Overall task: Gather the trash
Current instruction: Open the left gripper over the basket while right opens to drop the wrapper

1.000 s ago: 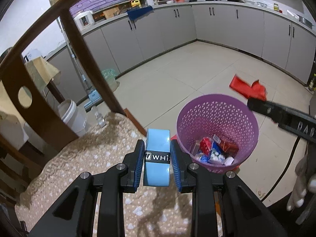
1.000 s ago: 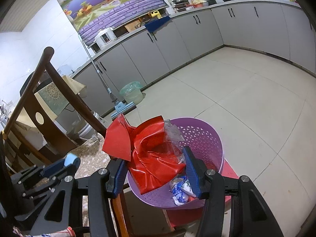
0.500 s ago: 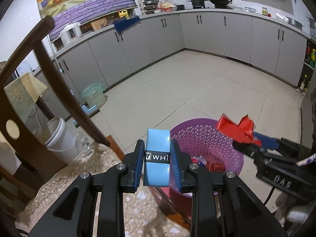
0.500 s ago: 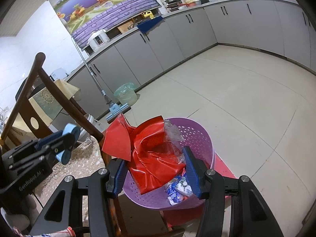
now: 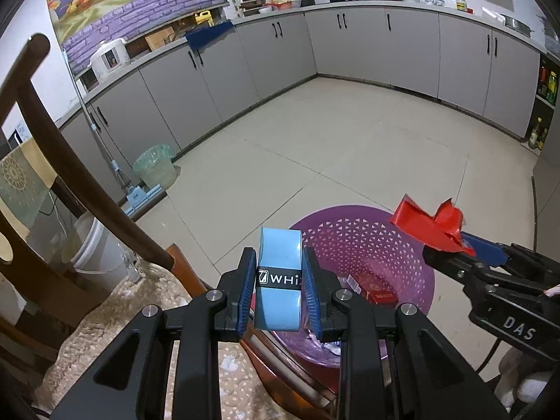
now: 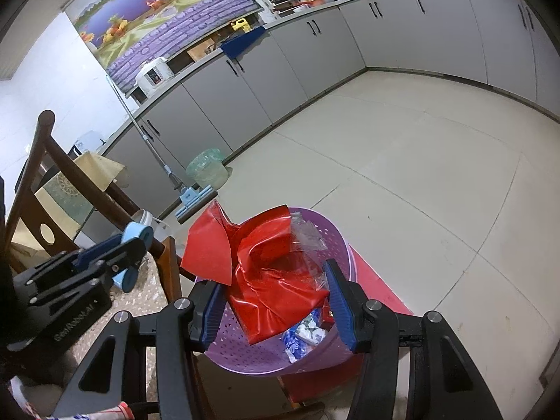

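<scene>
My left gripper (image 5: 278, 288) is shut on a light blue roll with a black "WHI" band (image 5: 279, 280), held over the near left rim of the purple mesh basket (image 5: 367, 245). My right gripper (image 6: 274, 306) is shut on a crumpled red plastic wrapper (image 6: 269, 273) with a clear film piece, held above the purple basket (image 6: 336, 241). The basket holds red packets (image 5: 379, 292) and blue-white wrappers (image 6: 301, 336). The right gripper with the red wrapper (image 5: 430, 225) also shows at the right of the left wrist view. The left gripper (image 6: 115, 266) shows at the left of the right wrist view.
The basket stands on a red stool (image 6: 378, 294) beside a dark wooden chair (image 5: 70, 161) with a beige spotted cushion (image 5: 115, 322). A green bin (image 5: 155, 166), a mop (image 6: 190, 197) and a white bucket (image 5: 94, 241) stand by grey kitchen cabinets (image 5: 280, 49). Tiled floor lies beyond.
The left gripper has lifted and tilted up with the blue roll, now at the basket's rim. The right gripper has moved slightly with the red wrapper, still over the basket.
</scene>
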